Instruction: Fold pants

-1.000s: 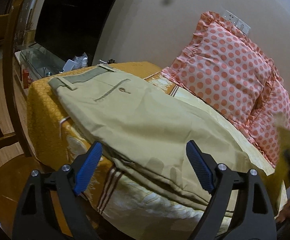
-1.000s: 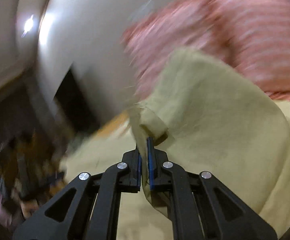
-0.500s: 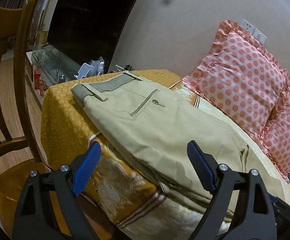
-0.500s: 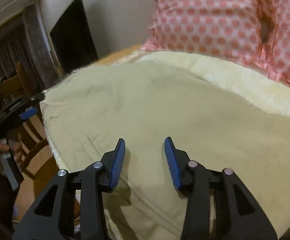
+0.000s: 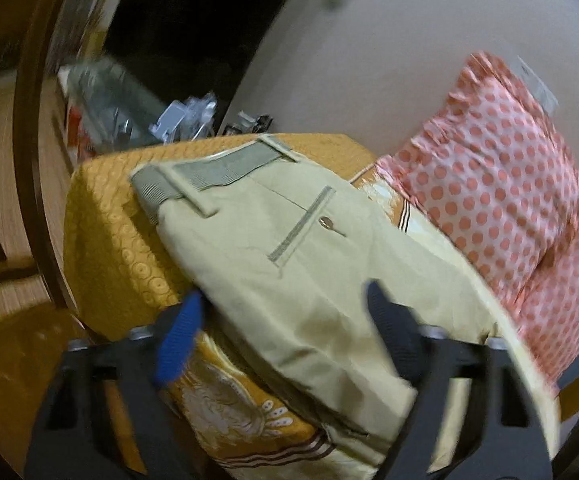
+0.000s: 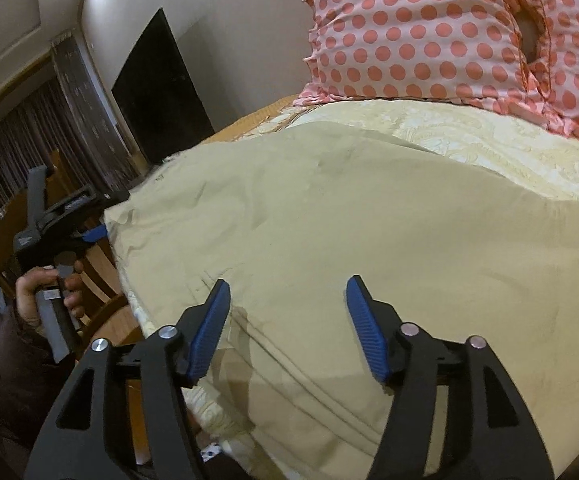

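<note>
Both tongs are held wide apart, nothing gripped. The left tongs [image 5: 285, 332] are poised at the near edge of the khaki pants [image 5: 289, 264], one finger beside the fold. The right tongs [image 6: 287, 320] are hovered over the pants, which are laid along the bed [image 5: 101, 240] beside the polka-dot pillow [image 6: 417, 36].
</note>
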`<control>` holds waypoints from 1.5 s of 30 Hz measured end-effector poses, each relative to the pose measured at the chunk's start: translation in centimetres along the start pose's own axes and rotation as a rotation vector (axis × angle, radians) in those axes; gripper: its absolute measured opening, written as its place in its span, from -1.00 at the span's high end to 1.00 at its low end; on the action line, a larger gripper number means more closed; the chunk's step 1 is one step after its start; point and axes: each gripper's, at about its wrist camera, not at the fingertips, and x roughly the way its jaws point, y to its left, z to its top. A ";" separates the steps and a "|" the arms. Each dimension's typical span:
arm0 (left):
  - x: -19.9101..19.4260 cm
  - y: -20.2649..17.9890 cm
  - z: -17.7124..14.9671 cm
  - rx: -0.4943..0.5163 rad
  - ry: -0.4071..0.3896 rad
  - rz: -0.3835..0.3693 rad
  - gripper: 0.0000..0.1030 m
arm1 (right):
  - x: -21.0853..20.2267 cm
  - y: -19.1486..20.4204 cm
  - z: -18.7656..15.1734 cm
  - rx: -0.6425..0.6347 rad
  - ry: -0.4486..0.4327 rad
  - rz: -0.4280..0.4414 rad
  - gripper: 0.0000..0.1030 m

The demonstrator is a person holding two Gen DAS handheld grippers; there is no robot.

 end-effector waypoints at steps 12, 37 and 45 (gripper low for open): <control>-1.7 -8.7 2.8 0.210 -0.040 -0.045 0.87 | -10.6 -6.9 -1.9 0.191 -0.205 -0.077 -0.30; -5.3 -27.7 -14.7 0.888 0.215 -0.630 -0.14 | -15.6 -20.1 -4.4 0.653 -0.238 -0.038 -0.13; 8.2 -22.9 -7.0 0.573 0.456 -0.382 -0.11 | -11.9 -20.1 -1.9 0.544 -0.128 -0.112 0.29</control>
